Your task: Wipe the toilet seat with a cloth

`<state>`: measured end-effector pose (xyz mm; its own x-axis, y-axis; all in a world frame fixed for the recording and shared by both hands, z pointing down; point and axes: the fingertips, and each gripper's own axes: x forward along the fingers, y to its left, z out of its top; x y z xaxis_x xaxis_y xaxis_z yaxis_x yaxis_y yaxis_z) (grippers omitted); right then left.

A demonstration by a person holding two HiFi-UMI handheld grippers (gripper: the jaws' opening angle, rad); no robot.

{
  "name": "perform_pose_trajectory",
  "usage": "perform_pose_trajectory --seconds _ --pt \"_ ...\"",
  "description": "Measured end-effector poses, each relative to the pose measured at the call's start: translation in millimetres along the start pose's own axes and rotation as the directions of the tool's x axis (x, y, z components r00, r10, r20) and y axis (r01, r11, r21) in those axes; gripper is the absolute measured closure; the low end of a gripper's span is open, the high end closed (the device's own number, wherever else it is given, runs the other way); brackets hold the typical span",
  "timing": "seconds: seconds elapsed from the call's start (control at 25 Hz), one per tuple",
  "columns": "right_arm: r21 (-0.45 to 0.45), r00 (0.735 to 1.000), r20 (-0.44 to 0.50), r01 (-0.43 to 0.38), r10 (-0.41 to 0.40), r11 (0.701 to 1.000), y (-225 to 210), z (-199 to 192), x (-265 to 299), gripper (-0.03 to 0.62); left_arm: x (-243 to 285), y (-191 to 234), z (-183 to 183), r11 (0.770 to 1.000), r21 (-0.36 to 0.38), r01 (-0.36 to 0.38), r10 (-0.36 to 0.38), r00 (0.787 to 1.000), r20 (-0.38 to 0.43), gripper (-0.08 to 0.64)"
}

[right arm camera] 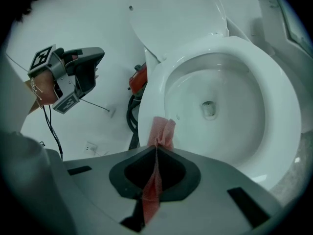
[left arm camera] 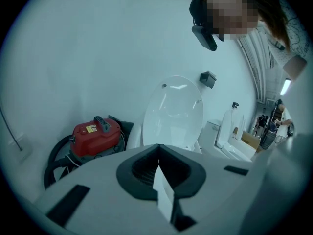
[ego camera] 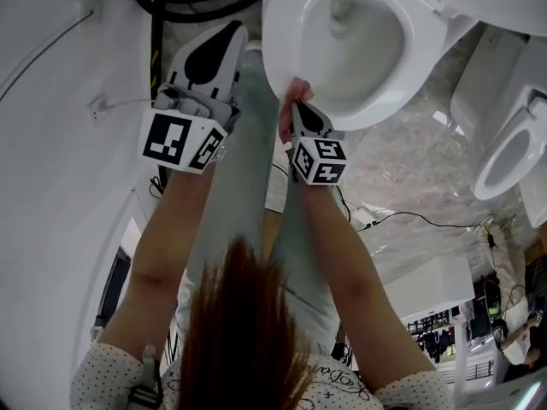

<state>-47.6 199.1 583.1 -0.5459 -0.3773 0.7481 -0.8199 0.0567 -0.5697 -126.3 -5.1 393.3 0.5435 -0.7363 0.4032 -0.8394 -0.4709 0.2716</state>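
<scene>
The pink cloth (right arm camera: 162,131) sits pinched in my right claw (right arm camera: 157,148), its tip on the toilet seat (right arm camera: 149,97) at the bowl's 8 o'clock. From there the rim runs toward 12. My left claw (left arm camera: 159,161), closed and empty, hangs farther off.

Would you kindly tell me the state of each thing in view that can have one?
toilet lid: raised, upright.
toilet seat: down on the bowl.
cloth: bunched, pinched, its tip at the seat's front edge.
right hand-held gripper: shut on the cloth.
left hand-held gripper: jaws together, held clear of the toilet.
</scene>
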Motion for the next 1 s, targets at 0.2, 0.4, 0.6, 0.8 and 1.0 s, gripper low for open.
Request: perform_pose_trajectory --seconds 0.2,0.4,0.6,0.8,1.0 --pt "-0.029 1.000 0.013 -0.022 0.022 0.999 10 15 14 0.571 1 9 0 1.000 0.002 0.003 -0.003 1.000 -0.012 0.556" --pt "-0.048 0.999 0.023 -0.023 0.024 0.999 14 22 18 0.572 3 16 2 1.000 0.002 0.006 -0.006 1.000 -0.015 0.557" --pt "-0.133 0.999 0.013 -0.031 0.033 0.991 18 27 23 0.571 4 20 5 1.000 0.003 0.015 -0.015 1.000 -0.010 0.557" --pt "-0.355 0.992 -0.098 -0.112 0.082 0.928 25 27 27 0.572 4 23 5 1.000 0.000 0.022 -0.022 1.000 -0.016 0.557" --pt "-0.523 0.970 -0.217 -0.207 0.106 0.827 30 27 28 0.571 4 26 4 1.000 -0.008 0.017 -0.017 1.000 -0.020 0.555"
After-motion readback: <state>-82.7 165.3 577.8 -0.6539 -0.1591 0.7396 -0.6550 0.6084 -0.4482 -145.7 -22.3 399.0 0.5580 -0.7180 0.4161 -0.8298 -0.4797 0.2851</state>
